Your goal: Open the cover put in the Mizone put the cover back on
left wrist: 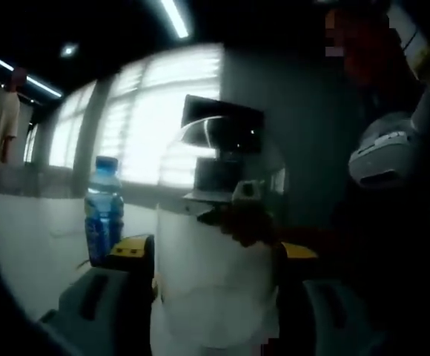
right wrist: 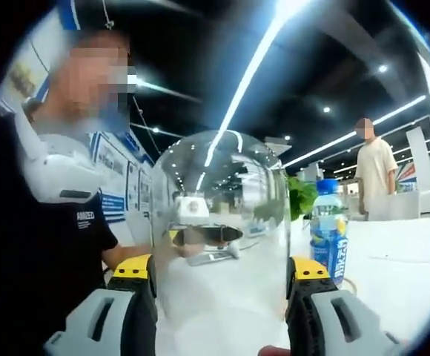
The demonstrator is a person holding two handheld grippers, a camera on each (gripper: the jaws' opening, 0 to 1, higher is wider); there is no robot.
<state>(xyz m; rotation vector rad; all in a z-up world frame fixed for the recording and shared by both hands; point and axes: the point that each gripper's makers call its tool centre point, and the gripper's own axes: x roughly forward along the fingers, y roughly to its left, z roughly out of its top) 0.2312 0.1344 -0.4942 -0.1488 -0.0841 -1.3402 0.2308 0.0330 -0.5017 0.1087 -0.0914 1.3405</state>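
i hold the clear dome cover (right wrist: pixel 219 230) between both jaws of my right gripper (right wrist: pixel 219 285), and my left gripper (left wrist: pixel 215 289) also clamps it from the other side, so it stays steady and lifted. the mizone bottle (right wrist: pixel 328 233) stands on the white table (right wrist: pixel 400 274) just beside, not yet under the cover.

cover (right wrist: pixel 219 245): clear dome, upright between jaws | Mizone bottle (right wrist: pixel 328 233): blue-capped, upright on white table, beside cover
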